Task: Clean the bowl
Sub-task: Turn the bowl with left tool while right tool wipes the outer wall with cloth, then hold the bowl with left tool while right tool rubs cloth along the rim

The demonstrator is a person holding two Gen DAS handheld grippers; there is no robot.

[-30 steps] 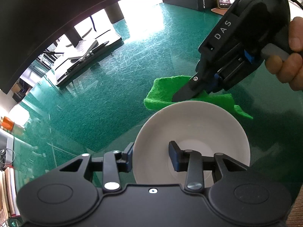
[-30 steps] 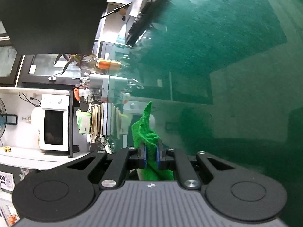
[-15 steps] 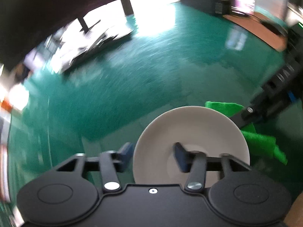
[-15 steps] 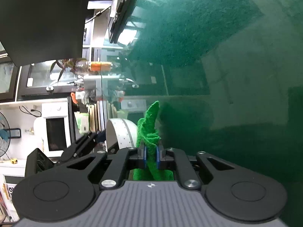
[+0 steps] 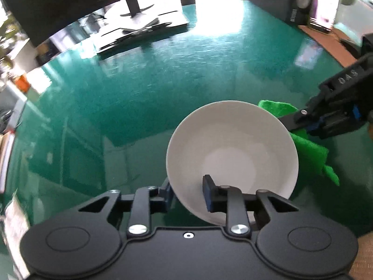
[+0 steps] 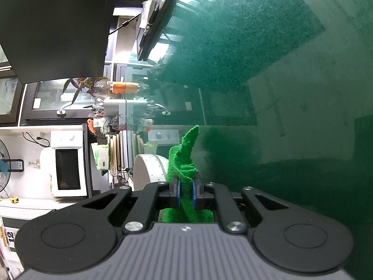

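The bowl (image 5: 232, 154) sits low and right of centre in the left wrist view, white, tilted so its inside faces the camera, held off the green table (image 5: 130, 98). The left gripper (image 5: 188, 194) pinches the bowl's near rim: one finger is inside the bowl, the other outside its wall, so the jaws are clamped on the bowl. The inside looks plain white with no dirt or smear that shows, though the picture is slightly soft.

The right gripper (image 6: 185, 193) has its jaws clenched on a green cloth (image 6: 184, 163), which sticks up between the blue pads in the lower centre of the right wrist view. In the left wrist view the same cloth (image 5: 307, 144) lies at the right edge of the frame, just beside the bowl's outer right wall and partly behind it; whether it touches the wall I cannot tell. In the right wrist view the bowl (image 6: 149, 170) shows edge-on just left of the cloth.

As to progress, the cloth is outside the bowl, not in it. That fits either a wipe about to go in or a wipe just come out; the clean-looking inside does not settle which
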